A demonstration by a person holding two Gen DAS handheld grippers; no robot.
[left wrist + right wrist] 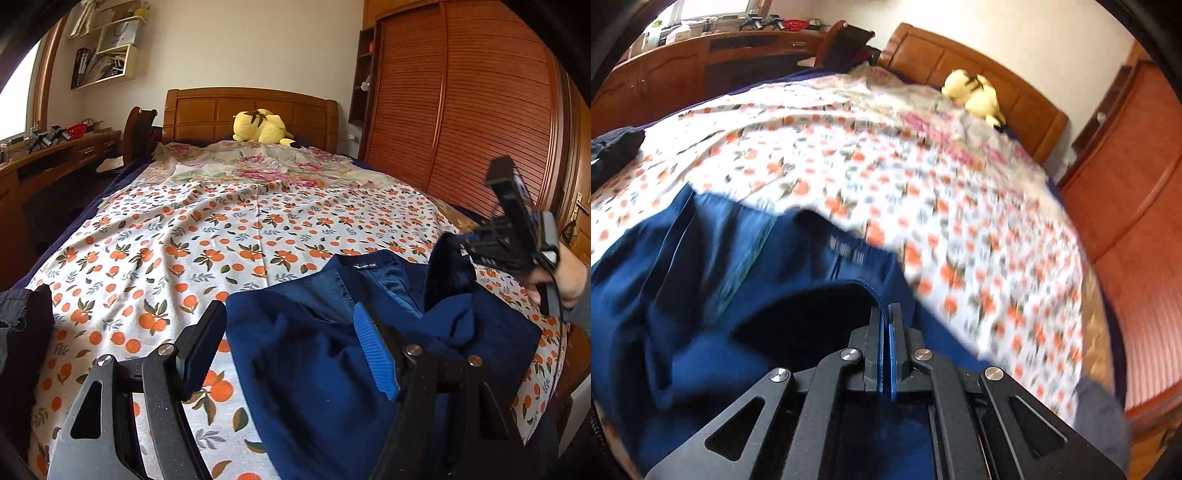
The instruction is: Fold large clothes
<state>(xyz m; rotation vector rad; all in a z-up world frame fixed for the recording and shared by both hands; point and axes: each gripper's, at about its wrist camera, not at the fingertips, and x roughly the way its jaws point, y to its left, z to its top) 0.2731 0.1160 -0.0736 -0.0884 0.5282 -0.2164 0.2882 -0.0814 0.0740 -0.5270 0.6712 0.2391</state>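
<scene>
A large navy blue garment [314, 350] lies spread on the near part of the bed, its label [365, 266] at the far edge. My left gripper [288, 321] hangs low over the garment's left part. It is open, its blue-padded right finger [376, 354] above the cloth and its left finger over the sheet. At the right, my right gripper [466, 242], held in a hand, lifts a flap of the garment. In the right wrist view my right gripper [886, 310] is shut, a thin fold of the navy garment [701, 277] pinched between its pads.
The bed carries an orange-print sheet [221, 236] and a floral cover [258, 170] farther back. A yellow plush toy [260, 127] lies by the wooden headboard [207, 110]. Dark clothes [26, 332] are piled at the bed's left edge. A slatted wardrobe [461, 110] stands right, a desk [55, 155] left.
</scene>
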